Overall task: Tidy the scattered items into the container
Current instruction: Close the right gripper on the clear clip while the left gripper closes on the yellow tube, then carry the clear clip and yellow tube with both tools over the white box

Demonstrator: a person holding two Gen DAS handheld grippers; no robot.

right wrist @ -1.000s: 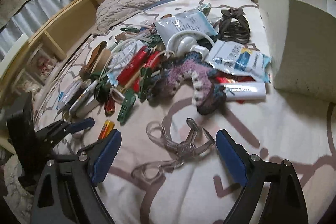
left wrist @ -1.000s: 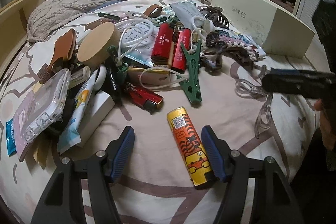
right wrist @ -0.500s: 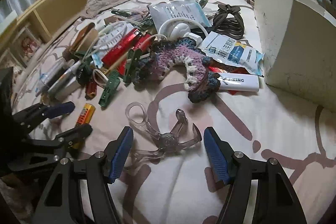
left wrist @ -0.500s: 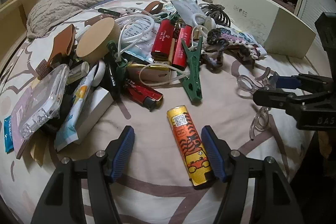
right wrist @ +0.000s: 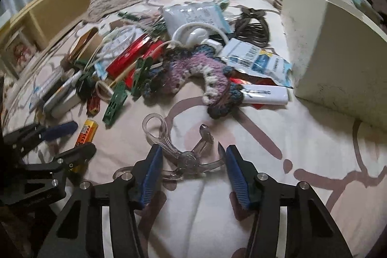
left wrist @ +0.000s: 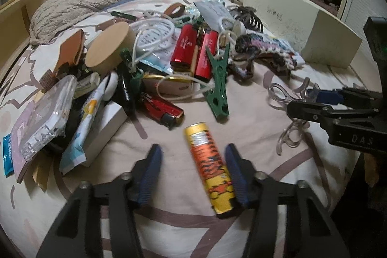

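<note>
We hold the left gripper open astride the orange lighter (nearest stray item); the right gripper gapes around the clear scissors; the box waits far right.

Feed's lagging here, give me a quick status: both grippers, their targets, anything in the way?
Left gripper open, straddling orange lighter. Right gripper open around clear plastic scissors. Nothing gripped yet. White box to the right, path unobstructed.
</note>
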